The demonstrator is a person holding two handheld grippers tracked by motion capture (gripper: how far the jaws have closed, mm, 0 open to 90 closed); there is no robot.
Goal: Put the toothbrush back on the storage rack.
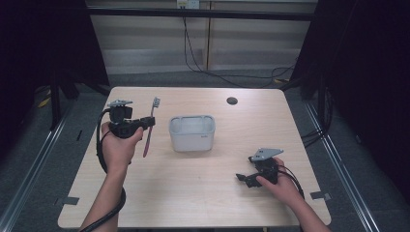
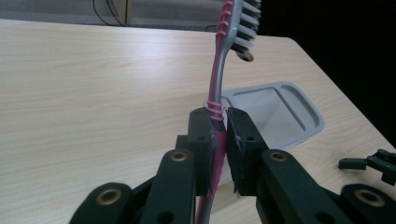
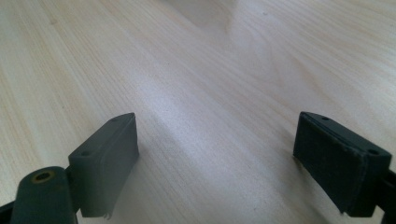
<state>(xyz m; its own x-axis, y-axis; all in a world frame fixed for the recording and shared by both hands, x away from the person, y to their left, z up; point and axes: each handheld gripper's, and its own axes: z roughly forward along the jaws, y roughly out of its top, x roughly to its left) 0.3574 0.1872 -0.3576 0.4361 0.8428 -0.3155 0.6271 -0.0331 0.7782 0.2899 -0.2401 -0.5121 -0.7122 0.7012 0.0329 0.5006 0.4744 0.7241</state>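
High view, from left to right: the left hand-held gripper [image 1: 147, 122] is clamped on a pink toothbrush [image 1: 149, 129] near its mid-handle, lifted above the counter [image 1: 193, 193], bristles pointing away from the person. The grey tub [image 1: 192, 133] sits just right of it, so the likely move is rightward, with the brush's long axis running front to back beside the tub's left wall. Farther right, the right hand-held gripper [image 1: 244, 179] rests low with its jaws spread wide and nothing between them. Left gripper view shows the toothbrush [image 2: 217, 100] squeezed between the pads [image 2: 204, 140] with the tub [image 2: 280, 112] beyond; right gripper view shows bare wood.
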